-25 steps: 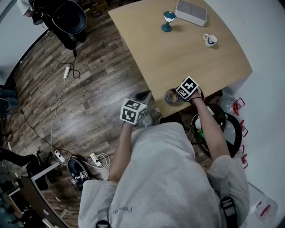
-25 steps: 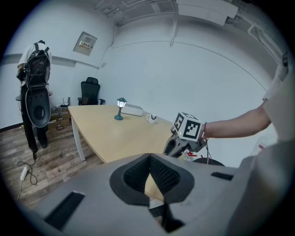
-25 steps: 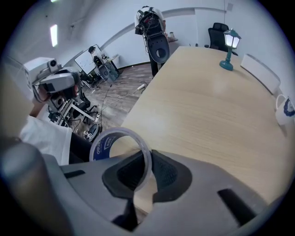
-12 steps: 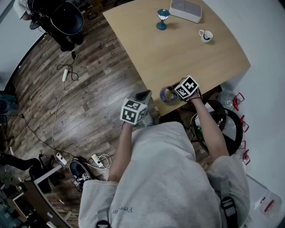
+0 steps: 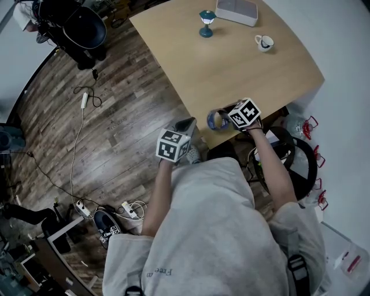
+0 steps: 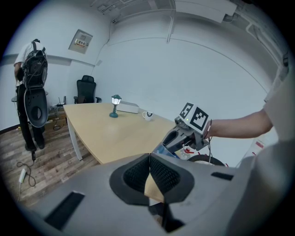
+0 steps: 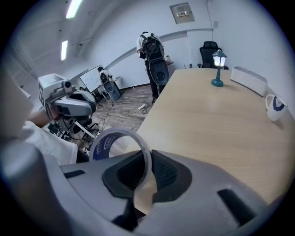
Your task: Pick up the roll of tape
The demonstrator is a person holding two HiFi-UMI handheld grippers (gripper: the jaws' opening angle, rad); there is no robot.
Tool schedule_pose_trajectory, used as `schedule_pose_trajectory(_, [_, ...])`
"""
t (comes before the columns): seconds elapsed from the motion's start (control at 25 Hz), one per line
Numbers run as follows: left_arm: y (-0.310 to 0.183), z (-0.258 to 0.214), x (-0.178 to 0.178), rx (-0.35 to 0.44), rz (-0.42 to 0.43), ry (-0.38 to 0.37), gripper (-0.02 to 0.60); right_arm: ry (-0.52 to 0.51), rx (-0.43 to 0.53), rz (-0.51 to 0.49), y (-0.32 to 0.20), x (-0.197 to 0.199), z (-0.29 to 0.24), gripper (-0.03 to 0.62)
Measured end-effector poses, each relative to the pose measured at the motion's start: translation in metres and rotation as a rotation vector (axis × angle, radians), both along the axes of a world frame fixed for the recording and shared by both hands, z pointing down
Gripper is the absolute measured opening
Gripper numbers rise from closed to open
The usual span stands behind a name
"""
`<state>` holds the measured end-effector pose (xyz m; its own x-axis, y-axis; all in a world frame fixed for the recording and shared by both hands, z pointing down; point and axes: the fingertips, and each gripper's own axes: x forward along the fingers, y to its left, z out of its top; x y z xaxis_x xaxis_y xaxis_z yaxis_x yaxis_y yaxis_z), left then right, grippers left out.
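Two grippers out in front, one in each hand, by the near corner of the pale wooden table (image 5: 248, 69). Pinches the roll of tape (image 7: 102, 146) in the right gripper (image 7: 147, 173), jaws closed on the wall of the ring, one pad on the hole side and one outside. Holds the ring upright, its blue printed core turned to the left in the right gripper view. Has it at the table's near edge, with tabletop to one side and floor (image 5: 127, 115) to the other. Cannot tell whether the lower rim clears the wood.

From the head view, shows the tape as a small ring (image 5: 211, 121) at the tip of the right gripper (image 5: 226, 119), just inside the table's edge.

Carries the left gripper (image 5: 186, 123) off the table, over the wood-plank floor, just beside the table's edge and near the tape without touching it. In the left gripper view, has the left gripper (image 6: 148, 173) with pads pressed together at the tips and nothing caught between them, only tabletop showing behind.

Far end of the table: a small teal lamp (image 5: 206, 23), a white mug (image 5: 263, 42) and a flat white box (image 5: 237, 11), all well apart from the tape. Loose cables (image 5: 78, 133) across the floor to the left.
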<state>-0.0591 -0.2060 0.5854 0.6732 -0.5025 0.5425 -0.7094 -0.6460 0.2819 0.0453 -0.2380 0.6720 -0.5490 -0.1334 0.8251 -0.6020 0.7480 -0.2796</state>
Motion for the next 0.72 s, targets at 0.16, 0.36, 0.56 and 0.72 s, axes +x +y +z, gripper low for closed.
schedule_pose_trajectory(0.16, [-0.002, 0.000, -0.001, -0.002, -0.003, 0.002, 0.006, -0.020, 0.027, 0.025, -0.007, 0.001, -0.011, 0.044])
schedule_pose_trajectory(0.36, [-0.006, 0.001, -0.002, -0.003, -0.003, -0.001, 0.006, -0.084, 0.087, 0.072, -0.019, 0.000, -0.033, 0.046])
schedule_pose_trajectory(0.56, [-0.011, 0.001, -0.006, 0.001, -0.009, -0.007, 0.006, -0.146, 0.144, 0.127, -0.031, -0.003, -0.055, 0.046])
schedule_pose_trajectory(0.72, [-0.015, -0.007, -0.007, 0.048, 0.001, -0.029, 0.006, -0.176, 0.186, 0.161, -0.036, -0.001, -0.068, 0.046])
